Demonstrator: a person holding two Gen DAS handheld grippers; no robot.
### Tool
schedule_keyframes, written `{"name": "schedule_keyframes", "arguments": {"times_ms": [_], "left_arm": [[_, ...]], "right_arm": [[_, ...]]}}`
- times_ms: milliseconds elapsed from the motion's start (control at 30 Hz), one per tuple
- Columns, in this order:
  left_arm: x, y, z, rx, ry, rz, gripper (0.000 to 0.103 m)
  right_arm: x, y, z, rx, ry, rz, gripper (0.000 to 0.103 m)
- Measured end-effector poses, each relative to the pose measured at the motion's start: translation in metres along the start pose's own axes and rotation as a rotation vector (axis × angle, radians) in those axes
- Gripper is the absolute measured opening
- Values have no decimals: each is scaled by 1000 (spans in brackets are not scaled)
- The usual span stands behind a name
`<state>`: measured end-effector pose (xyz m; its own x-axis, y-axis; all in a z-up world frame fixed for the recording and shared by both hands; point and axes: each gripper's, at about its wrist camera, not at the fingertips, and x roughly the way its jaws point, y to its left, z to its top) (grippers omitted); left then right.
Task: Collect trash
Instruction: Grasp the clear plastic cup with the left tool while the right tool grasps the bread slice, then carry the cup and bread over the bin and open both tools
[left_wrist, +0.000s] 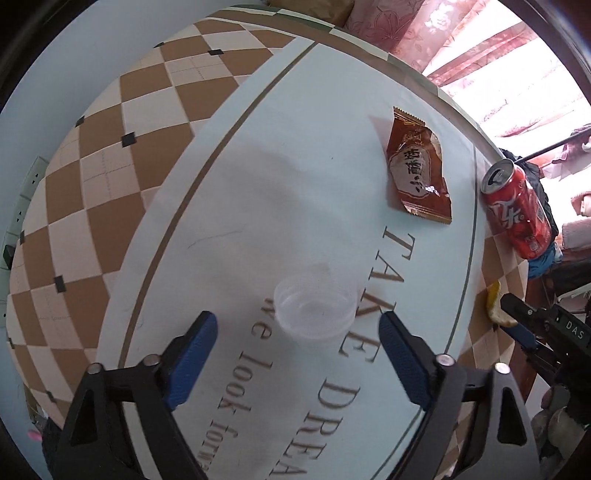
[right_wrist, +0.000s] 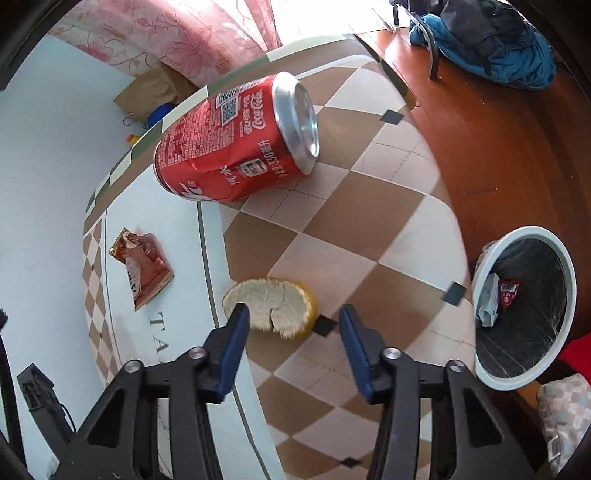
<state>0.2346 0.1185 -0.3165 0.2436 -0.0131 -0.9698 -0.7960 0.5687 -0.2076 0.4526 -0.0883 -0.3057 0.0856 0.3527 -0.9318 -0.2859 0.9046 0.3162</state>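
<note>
The clothed table (left_wrist: 258, 155) bears a plastic cup (left_wrist: 314, 310), wrapper (left_wrist: 419, 166), can (right_wrist: 236, 144), peel (right_wrist: 273, 306).

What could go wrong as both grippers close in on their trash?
The clear plastic cup is thin; the open left gripper could crush or flick it. The dented Coca-Cola can lies on its side and may roll off the table edge. The citrus peel could slip from the right gripper.

Left gripper (left_wrist: 297, 328): jaws spread wide, blue pads facing inward, angled down, nothing between them. Right gripper (right_wrist: 291, 317): likewise agape, tilted downward, empty; seen from the left wrist view at far right, low.
</note>
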Motion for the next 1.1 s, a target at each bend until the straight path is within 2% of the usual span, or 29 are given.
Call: {"name": "schedule_keyframes", "arguments": {"times_ms": [67, 133, 167, 233, 467, 633, 800, 1100], "left_arm": [[-1, -7, 1, 25, -23, 0, 76], [-2, -13, 0, 58, -43, 27, 57], [-3, -15, 0, 76, -54, 33, 37], [-4, -19, -2, 110, -58, 48, 37], [-25, -26, -16, 248, -172, 187, 37], [-50, -43, -29, 347, -260, 239, 37], [-75, -67, -46, 426, -311, 240, 37], [-117, -117, -88, 515, -356, 138, 37]], "right_arm": [[2, 3, 1, -10, -8, -12, 40], [4, 8, 2, -32, -10, -28, 22], [4, 8, 2, -34, -10, -32, 19], [3, 9, 1, -45, -18, -41, 13], [-14, 13, -10, -89, -60, -51, 11], [-37, 14, -29, -137, -97, -55, 11], [-65, 12, -54, -184, -144, -76, 11], [-130, -17, -101, -202, -235, -100, 11]]}}
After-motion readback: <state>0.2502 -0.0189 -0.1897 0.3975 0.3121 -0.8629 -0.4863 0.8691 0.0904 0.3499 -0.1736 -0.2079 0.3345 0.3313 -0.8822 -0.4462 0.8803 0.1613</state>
